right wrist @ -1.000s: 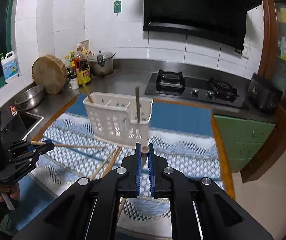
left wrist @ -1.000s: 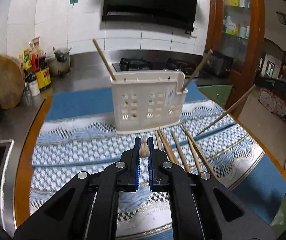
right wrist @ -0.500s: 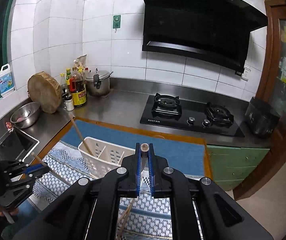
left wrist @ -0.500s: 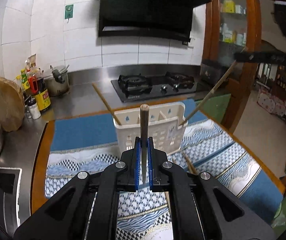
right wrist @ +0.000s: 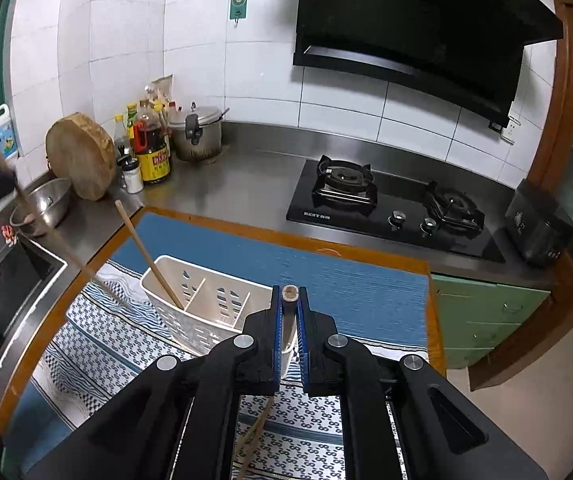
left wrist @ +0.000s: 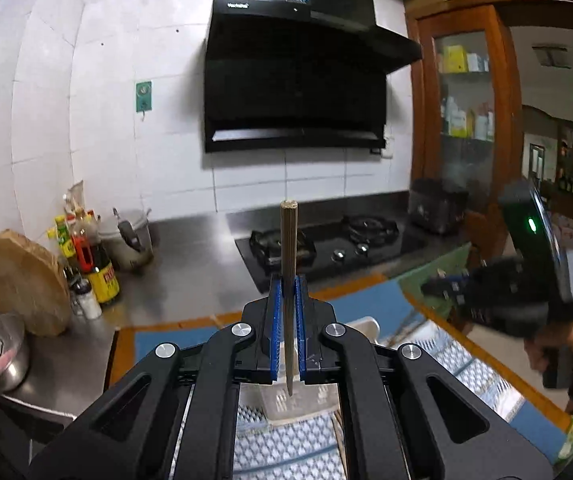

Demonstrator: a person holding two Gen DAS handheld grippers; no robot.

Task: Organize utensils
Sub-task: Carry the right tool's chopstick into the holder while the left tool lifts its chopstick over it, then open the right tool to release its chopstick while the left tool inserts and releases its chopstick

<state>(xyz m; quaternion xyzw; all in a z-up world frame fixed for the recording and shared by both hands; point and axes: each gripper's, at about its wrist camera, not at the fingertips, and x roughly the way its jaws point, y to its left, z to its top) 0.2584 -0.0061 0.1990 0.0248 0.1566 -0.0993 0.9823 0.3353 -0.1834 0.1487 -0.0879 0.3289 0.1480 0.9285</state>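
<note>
Gripping one chopstick each: left gripper (left wrist: pixel 287 300) jaws, right gripper (right wrist: pixel 289 312) jaws, both clamped.

Steel counter (right wrist: pixel 246 184), wood-edged board under a blue patterned cloth (right wrist: pixel 326 276).
On the cloth: white slotted utensil caddy (right wrist: pixel 202 316). At 10 o'clock of it on the steel: round chopping block (right wrist: pixel 80 156), steel bowl (right wrist: pixel 44 206), sauce bottles (right wrist: pixel 150 148), pressure cooker (right wrist: pixel 196 132). Gas hob (right wrist: pixel 390 208) at 2 o'clock.
</note>
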